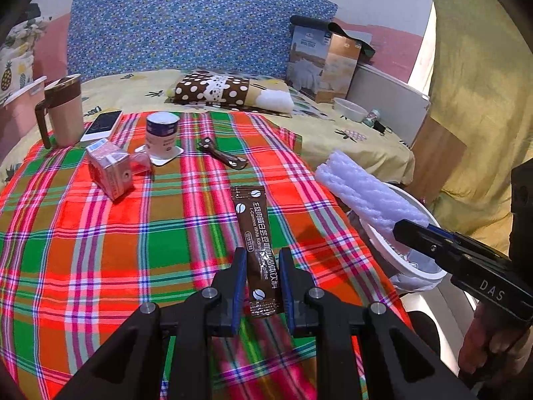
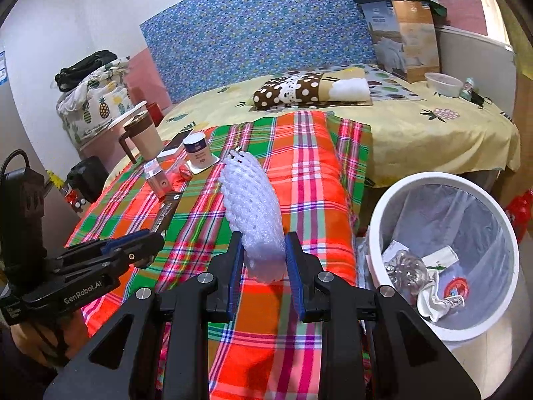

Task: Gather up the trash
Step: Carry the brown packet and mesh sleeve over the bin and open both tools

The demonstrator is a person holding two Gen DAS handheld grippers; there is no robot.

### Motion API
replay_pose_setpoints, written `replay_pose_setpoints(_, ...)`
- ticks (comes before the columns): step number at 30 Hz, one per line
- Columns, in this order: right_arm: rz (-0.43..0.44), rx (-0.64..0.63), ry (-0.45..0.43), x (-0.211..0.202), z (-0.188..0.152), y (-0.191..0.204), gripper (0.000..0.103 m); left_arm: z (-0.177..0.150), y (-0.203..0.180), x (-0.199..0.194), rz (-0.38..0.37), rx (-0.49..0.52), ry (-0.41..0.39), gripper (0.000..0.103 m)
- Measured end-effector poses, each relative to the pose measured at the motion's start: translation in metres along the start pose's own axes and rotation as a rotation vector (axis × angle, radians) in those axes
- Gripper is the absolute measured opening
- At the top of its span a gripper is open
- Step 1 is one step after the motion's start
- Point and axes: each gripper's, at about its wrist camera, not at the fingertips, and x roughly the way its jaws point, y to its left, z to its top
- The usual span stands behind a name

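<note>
My left gripper (image 1: 262,260) is shut on a brown coffee sachet (image 1: 255,233), held just above the plaid cloth (image 1: 100,250). It also shows in the right wrist view (image 2: 146,243) with the sachet (image 2: 165,213). My right gripper (image 2: 263,250) is shut on a white foam net sleeve (image 2: 253,206), held above the cloth left of the white trash bin (image 2: 376,233). In the left wrist view the sleeve (image 1: 366,193) hangs over the bin's rim (image 1: 413,266), held by the right gripper (image 1: 399,230). The bin holds several pieces of trash.
On the cloth lie a pink carton (image 1: 108,170), a small red wrapper (image 1: 140,163), a yoghurt cup (image 1: 162,136), a dark tool (image 1: 221,155), a phone (image 1: 101,125) and a mug (image 1: 63,113). A pillow (image 1: 226,91), box (image 1: 323,63) and bowl (image 1: 349,109) are behind.
</note>
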Motion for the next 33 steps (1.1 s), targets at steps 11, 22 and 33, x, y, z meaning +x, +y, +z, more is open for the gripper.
replay_pose_setpoints(11, -0.059, 0.056, -0.021, -0.017, -0.006, -0.028, 0.027, 0.009, -0.036, 0.016, -0.060, 0.060, 0.015, 0.020)
replay_pose_setpoints(22, -0.169, 0.151, -0.058, -0.041, -0.012, -0.074, 0.027, 0.021, -0.087, 0.040, -0.140, 0.147, 0.025, 0.020)
replay_pose_setpoints(33, -0.248, 0.226, -0.059, -0.054, -0.023, -0.110, 0.028, 0.030, -0.136, 0.070, -0.232, 0.214, 0.045, 0.020)
